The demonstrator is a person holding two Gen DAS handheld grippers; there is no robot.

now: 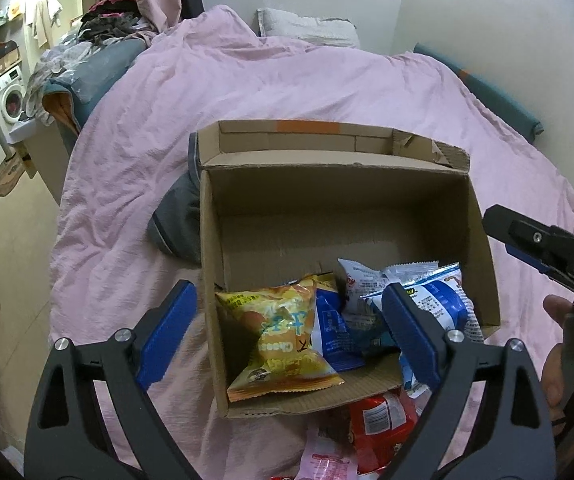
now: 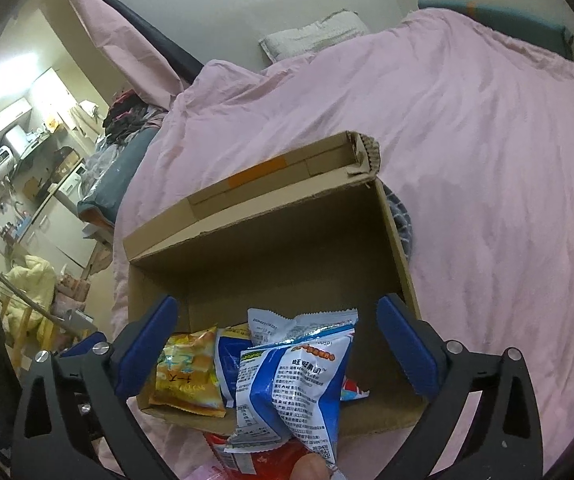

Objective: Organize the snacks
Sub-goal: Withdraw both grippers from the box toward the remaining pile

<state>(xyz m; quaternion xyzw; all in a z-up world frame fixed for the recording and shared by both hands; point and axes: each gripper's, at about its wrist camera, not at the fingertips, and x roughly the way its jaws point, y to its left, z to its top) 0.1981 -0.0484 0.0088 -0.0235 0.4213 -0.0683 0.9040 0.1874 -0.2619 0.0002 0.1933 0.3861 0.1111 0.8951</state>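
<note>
L gripper (image 1: 289,334): jaws wide, nothing pinched; yellow snack bag (image 1: 283,344) sits between the pads, touching neither; L pad hangs outside the box's L wall, R pad inside over the blue bags
R gripper (image 2: 275,348): jaws wide, nothing clamped; blue-white snack bag (image 2: 291,380) lies between the pads, apart from both
cardboard box (image 1: 327,200): open-topped, on pink duvet (image 1: 247,92); lid flap folded back beyond the jaws; snacks crowd the near half, far half bare floor w/ open room ahead of both jaw pairs
box edges: near wall low, just below L jaws; R wall runs just outside R gripper's R pad; L wall passes between L gripper's pads
snacks in box: yellow bag at L, dark blue bag (image 1: 333,336) mid, white-blue bags at R, some overlapping
snacks outside: red packet (image 1: 383,424) & pink packet (image 1: 327,460) on duvet, nearer than the box's near wall, under the jaws
free room: duvet wide & flat to R of box; L of box duvet drops off to floor
L view only: R gripper's tip (image 1: 527,236) & the hand (image 1: 567,352) holding it, off box's R wall; grey cloth (image 1: 179,220) tucked by box's L wall; washing machine (image 1: 7,100)
R view only: blue-white bag's lower end hangs over near wall onto the red packet; fingertip (image 2: 307,468) at bottom edge; grey patterned cloth (image 2: 401,216) beyond box's R corner; kitchen shelves (image 2: 19,140) far L
</note>
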